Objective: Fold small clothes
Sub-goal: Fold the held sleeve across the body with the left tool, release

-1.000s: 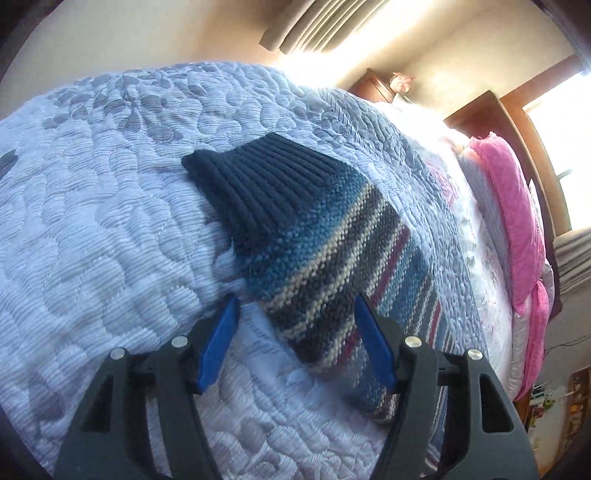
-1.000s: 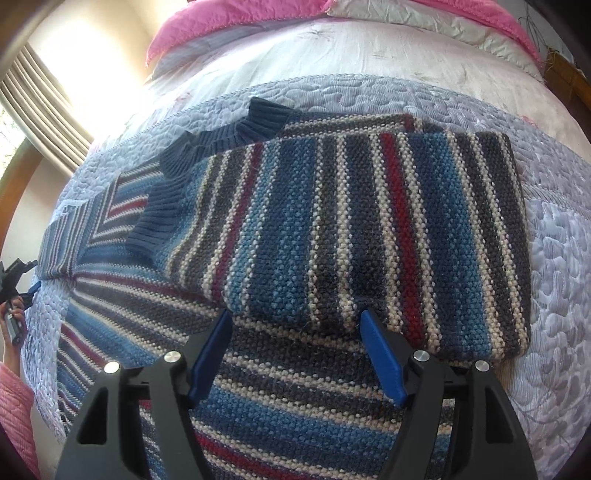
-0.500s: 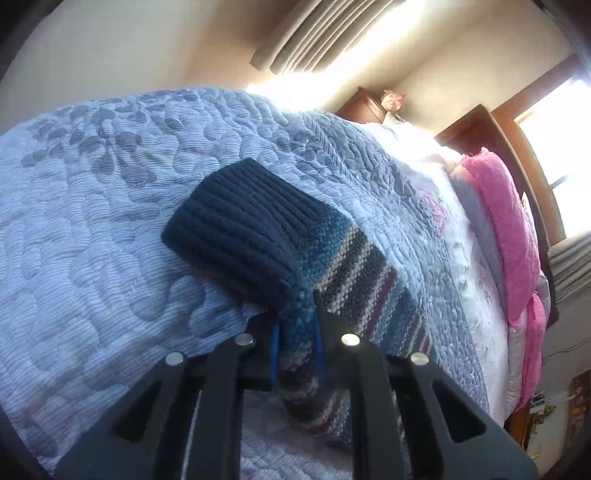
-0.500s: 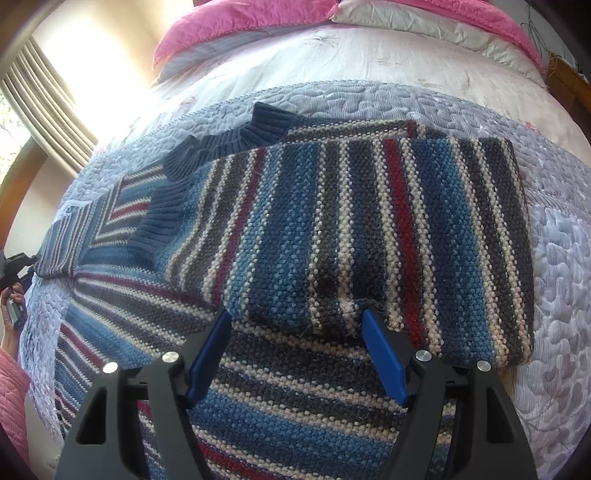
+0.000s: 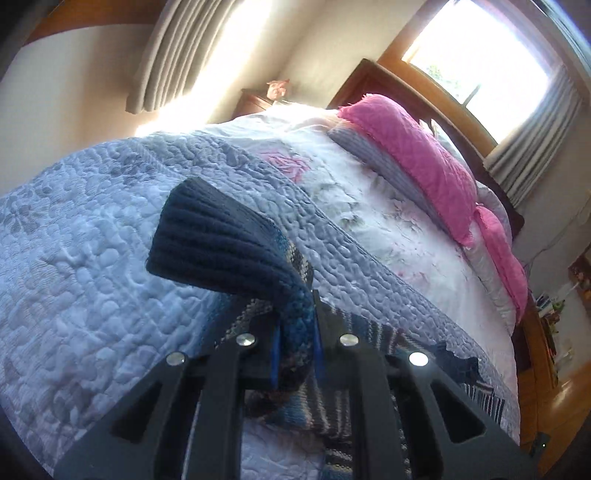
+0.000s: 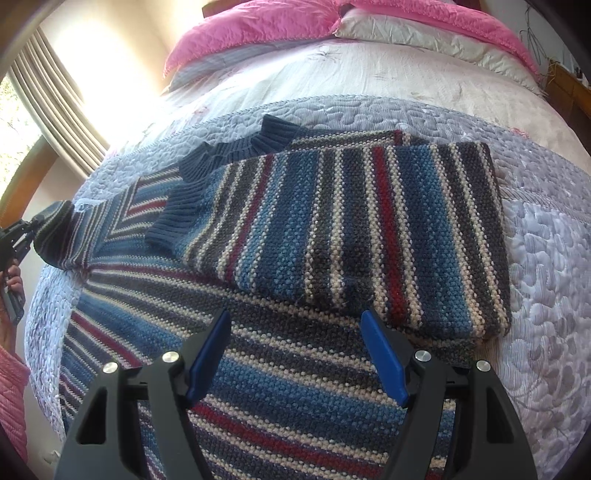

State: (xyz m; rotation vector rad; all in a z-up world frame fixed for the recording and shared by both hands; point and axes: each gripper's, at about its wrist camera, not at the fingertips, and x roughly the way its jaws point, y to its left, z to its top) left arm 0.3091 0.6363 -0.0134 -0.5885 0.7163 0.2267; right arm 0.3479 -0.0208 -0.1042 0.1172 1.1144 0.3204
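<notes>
Since the earlier frames, our left gripper (image 5: 295,345) had closed from wide open onto the sleeve of the striped blue, cream and red knitted sweater (image 6: 332,236) and lifted it, so the navy ribbed cuff (image 5: 221,247) stood clear of the pale blue quilted bedspread (image 5: 74,258). Our right gripper (image 6: 295,354) had barely shifted.

From the left wrist, we saw the blue pads clenched on the sleeve just behind the cuff, which fanned out toward 11 o'clock. This camera also showed what the other could not: a wooden headboard (image 5: 424,92), grey curtains (image 5: 173,55) and a bright window (image 5: 480,48) toward 1 o'clock.

From the right wrist, we saw the sweater's body spread on the bedspread, one sleeve folded across the chest toward 12 o'clock. The right gripper's jaws stood wide apart, empty, hovering over the lower stripes. At 9 o'clock this view caught the left gripper gripping the raised sleeve, with our hand (image 6: 13,284) below it. Pink pillows (image 6: 258,33) lay at 12 o'clock.
</notes>
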